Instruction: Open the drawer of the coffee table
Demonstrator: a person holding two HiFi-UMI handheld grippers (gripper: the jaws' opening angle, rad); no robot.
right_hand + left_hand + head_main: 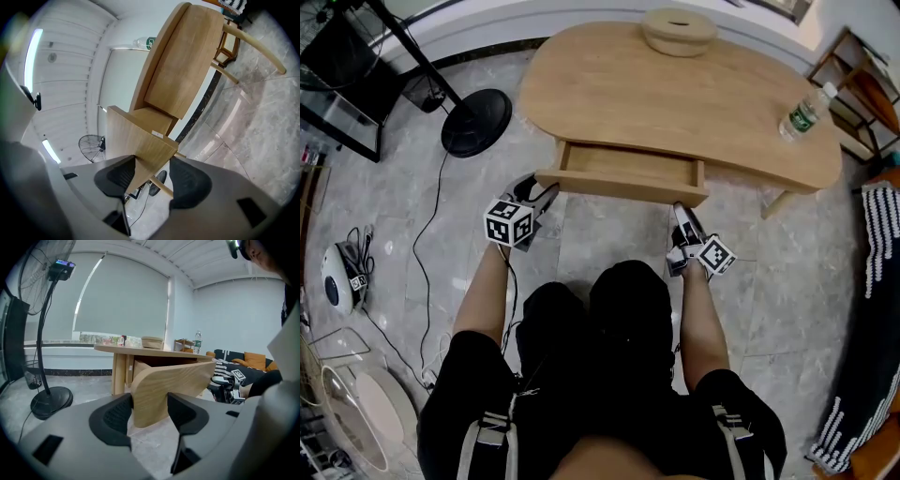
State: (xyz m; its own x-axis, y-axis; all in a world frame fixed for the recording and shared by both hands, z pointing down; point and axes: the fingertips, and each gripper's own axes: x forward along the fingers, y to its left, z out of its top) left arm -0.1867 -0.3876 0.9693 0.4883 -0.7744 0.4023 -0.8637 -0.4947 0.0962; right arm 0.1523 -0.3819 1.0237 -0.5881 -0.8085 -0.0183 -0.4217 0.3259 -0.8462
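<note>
The light-wood coffee table has its drawer pulled out toward me, and the inside looks empty. My left gripper is at the left end of the drawer front, my right gripper at the right end. In the left gripper view the curved end of the drawer front fills the gap between the pads of the left gripper, which press on it. In the right gripper view the panel's corner sits clamped between the pads of the right gripper.
A round wooden box and a water bottle stand on the tabletop. A standing fan's black base with its cable is on the floor at the left. A wooden shelf and a black-and-white throw are at the right. My knees are below the drawer.
</note>
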